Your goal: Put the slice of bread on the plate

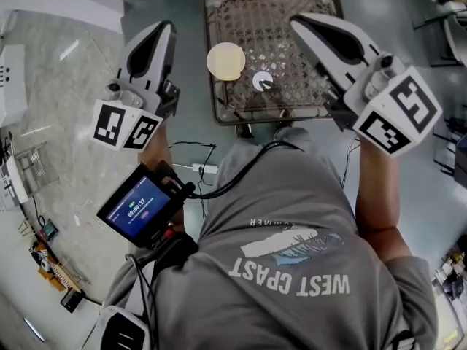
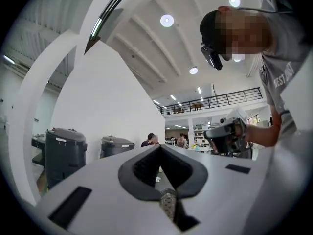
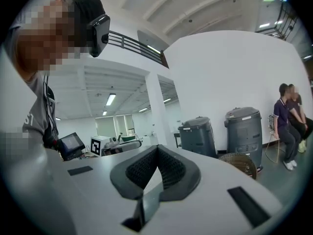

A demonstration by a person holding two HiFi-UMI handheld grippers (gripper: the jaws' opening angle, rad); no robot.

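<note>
A round cream-coloured disc (image 1: pixel 225 60) lies on the wicker table (image 1: pixel 306 97) far below, in the head view; I cannot tell whether it is the plate, the bread, or both. A small white round thing (image 1: pixel 263 81) lies just right of it. My left gripper (image 1: pixel 166 26) is held high above the floor, left of the table, jaws shut and empty. My right gripper (image 1: pixel 295 19) hovers high over the table's right part, also shut and empty. In the left gripper view the left gripper (image 2: pixel 160 148) points level into the room, as does the right gripper (image 3: pixel 157 148) in its own view.
Two grey bins (image 3: pixel 198 133) stand by a white wall, with a wicker basket (image 3: pixel 239 163) near them. Two people (image 3: pixel 288 126) sit at the right. A small screen (image 1: pixel 142 206) hangs at the person's left side. A power strip (image 1: pixel 201 168) lies on the floor.
</note>
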